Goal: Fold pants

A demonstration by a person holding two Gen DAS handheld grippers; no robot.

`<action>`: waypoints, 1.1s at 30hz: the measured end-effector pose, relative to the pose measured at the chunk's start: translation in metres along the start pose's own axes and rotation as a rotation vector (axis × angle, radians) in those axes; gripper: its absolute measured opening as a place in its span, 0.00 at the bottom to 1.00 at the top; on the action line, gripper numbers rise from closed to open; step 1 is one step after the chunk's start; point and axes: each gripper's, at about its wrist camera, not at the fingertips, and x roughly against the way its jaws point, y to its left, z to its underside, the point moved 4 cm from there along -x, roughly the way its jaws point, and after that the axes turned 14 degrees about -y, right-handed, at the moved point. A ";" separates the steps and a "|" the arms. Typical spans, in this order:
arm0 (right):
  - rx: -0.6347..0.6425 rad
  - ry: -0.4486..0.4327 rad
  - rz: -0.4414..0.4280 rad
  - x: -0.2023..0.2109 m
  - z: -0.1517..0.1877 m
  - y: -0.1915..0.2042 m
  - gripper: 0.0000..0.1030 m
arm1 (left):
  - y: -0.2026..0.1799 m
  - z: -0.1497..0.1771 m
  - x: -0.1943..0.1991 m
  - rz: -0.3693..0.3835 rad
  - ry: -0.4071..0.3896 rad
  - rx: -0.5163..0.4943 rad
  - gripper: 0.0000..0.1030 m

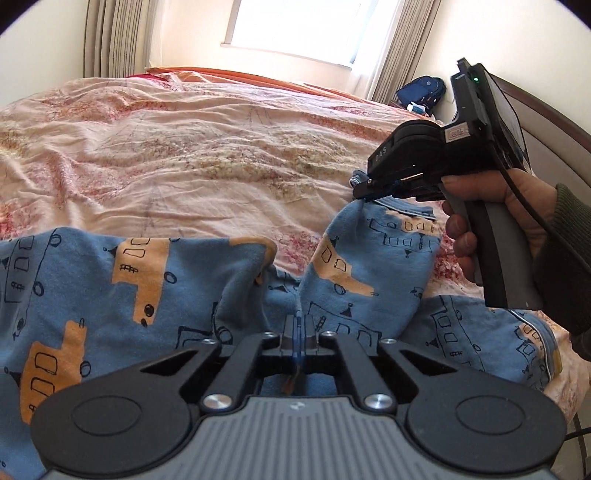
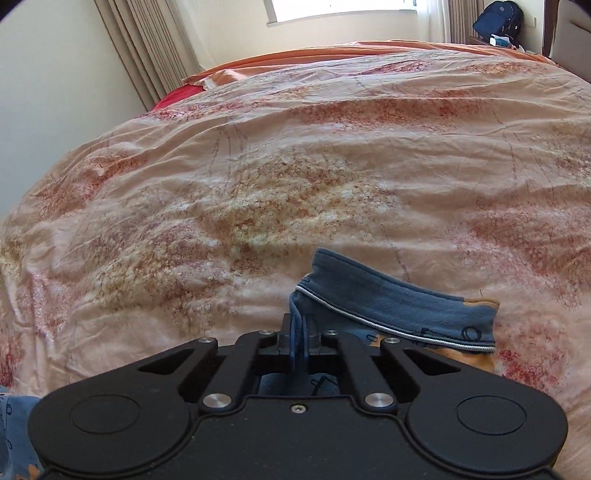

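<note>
On the bed, over a wrinkled peach bedspread (image 2: pixel 258 177) with a red and tan floral print, lie the blue pants (image 1: pixel 155 280), printed with orange blocks and black line drawings of buildings and wheels. They stretch along the near edge of the bed, bunched at the middle.

Readable writing is scarce: the black body of the right gripper (image 1: pixel 364 195), seen from the left wrist view, carries pale letters that look like "DAS", and a small white sticker beside them is too small to read. A green light glows on the device mounted at its back. A hand (image 1: pixel 491 221) in a dark green sleeve holds its grey handle.

The left gripper (image 1: pixel 298 332) has its jaws pinched together on a fold of blue cloth at the pants' middle. The right gripper has its jaws clamped on the waistband (image 2: pixel 388 306), where a white stitched seam runs along the dark blue hem.

Beyond the bed stand beige curtains (image 1: pixel 118 37), a bright window (image 1: pixel 306 26) and a dark blue backpack (image 1: pixel 423 90) in the far corner.
</note>
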 end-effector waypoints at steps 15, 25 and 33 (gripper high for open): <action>-0.140 -0.390 -0.058 0.246 0.038 -0.101 0.02 | -0.067 0.006 0.088 0.069 -0.257 -0.390 0.00; -0.274 -0.339 0.000 0.264 0.158 -0.122 0.02 | -0.076 0.061 0.086 0.027 -0.192 -0.561 0.00; -0.385 -0.365 0.004 0.264 0.172 -0.144 0.34 | -0.069 0.074 0.085 0.005 -0.160 -0.544 0.00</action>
